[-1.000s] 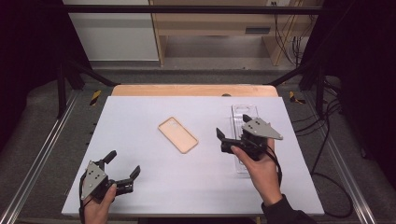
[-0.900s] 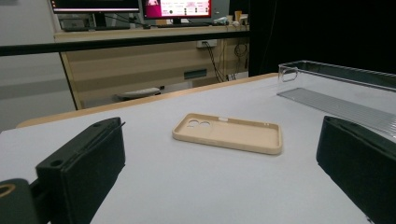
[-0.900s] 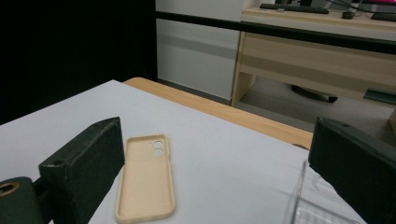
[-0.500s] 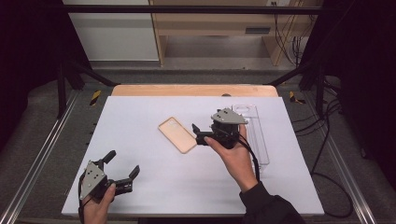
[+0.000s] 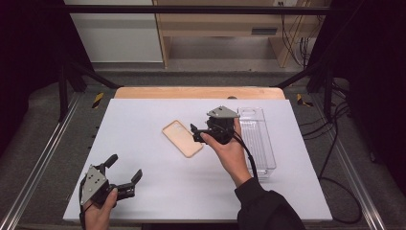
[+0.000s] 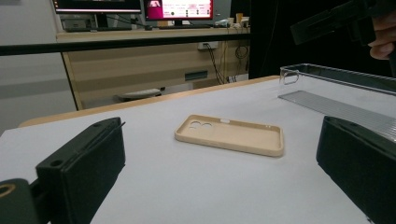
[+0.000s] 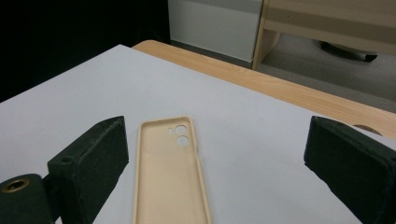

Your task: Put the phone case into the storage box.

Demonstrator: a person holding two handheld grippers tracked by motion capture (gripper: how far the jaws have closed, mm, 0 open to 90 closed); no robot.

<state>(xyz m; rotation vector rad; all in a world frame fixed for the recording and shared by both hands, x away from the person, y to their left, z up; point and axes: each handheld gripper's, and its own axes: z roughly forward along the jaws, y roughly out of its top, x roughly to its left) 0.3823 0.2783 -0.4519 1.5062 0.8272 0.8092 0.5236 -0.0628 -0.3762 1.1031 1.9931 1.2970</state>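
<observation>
A tan phone case (image 5: 182, 138) lies open side up near the middle of the white mat (image 5: 143, 124). My right gripper (image 5: 194, 133) hovers just right of it, open, jaws pointing left at the case's right edge and holding nothing. In the right gripper view the case (image 7: 170, 177) sits low between the wide-apart jaws of the right gripper (image 7: 222, 163), nearer the left one. My left gripper (image 5: 125, 167) rests open at the mat's near left corner, holding nothing. From the left gripper view, the case (image 6: 230, 134) lies ahead of the left gripper (image 6: 220, 177).
A clear plastic tray (image 5: 258, 141) lies lengthwise on the right of the mat, beside the right hand; it also appears as the tray (image 6: 336, 93) in the left gripper view. A wooden table edge (image 5: 198, 92) runs along the back. Metal rails flank the table; cables (image 5: 335, 143) trail at right.
My right gripper has swung left from beside the clear tray to the phone case's right edge. The left gripper and the case have stayed put.
</observation>
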